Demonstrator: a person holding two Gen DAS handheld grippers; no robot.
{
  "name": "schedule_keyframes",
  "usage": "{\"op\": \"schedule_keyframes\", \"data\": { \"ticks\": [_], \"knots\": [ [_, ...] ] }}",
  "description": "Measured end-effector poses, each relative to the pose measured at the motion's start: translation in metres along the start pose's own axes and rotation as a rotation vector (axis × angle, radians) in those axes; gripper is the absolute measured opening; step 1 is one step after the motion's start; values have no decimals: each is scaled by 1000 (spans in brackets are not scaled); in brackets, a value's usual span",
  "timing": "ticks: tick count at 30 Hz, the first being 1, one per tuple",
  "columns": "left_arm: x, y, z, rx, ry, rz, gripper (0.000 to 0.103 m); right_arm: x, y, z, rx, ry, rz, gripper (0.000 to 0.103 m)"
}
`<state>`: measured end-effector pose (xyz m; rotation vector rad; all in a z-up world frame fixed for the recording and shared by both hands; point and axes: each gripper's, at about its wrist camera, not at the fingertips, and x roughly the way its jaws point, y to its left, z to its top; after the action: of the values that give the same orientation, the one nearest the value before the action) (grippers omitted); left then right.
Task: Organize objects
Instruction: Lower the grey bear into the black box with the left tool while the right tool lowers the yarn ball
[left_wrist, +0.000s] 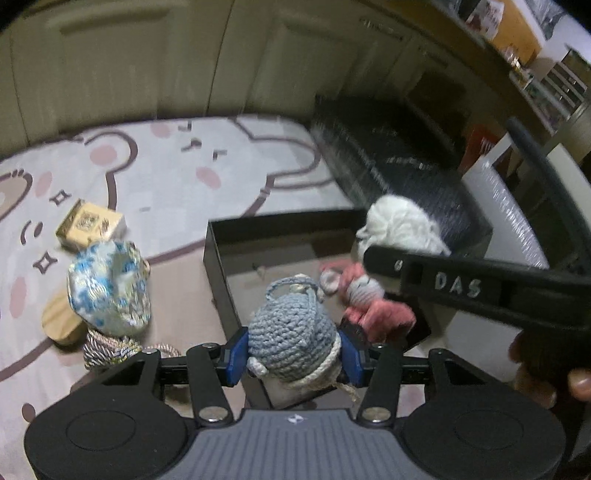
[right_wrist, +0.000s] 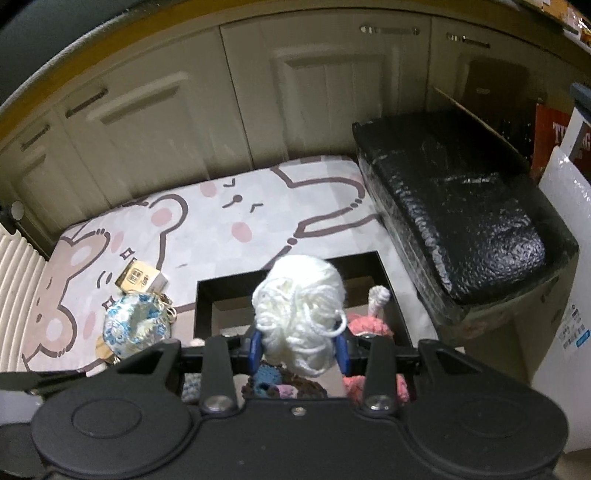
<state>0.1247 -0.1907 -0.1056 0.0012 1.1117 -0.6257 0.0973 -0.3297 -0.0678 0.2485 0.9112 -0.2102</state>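
Cream cabinets (right_wrist: 184, 122) behind bear-print mat (right_wrist: 229, 221); left fingers (left_wrist: 236, 350) clamp grey crochet (left_wrist: 291, 332), right fingers (right_wrist: 255, 347) clamp white yarn (right_wrist: 303, 314)

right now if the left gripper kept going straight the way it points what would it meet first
Probably the floor of the black box. The left gripper, shut on the blue-grey crochet toy, points down into it beside the pink crochet toy; depth is uncertain.
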Motion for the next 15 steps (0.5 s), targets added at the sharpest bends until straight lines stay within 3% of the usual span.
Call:
{"op": "schedule_keyframes", "data": {
  "ticks": [7,10,15],
  "knots": [
    [19,2,-5,39,61,38,54,19,-4,-4,11,42,2,39],
    [23,2,-5,58,72,38,64,26,-4,-5,5,54,8,39],
    [25,2,-3,64,71,43,70,36,-3,-8,10,76,16,48]
  ]
}}
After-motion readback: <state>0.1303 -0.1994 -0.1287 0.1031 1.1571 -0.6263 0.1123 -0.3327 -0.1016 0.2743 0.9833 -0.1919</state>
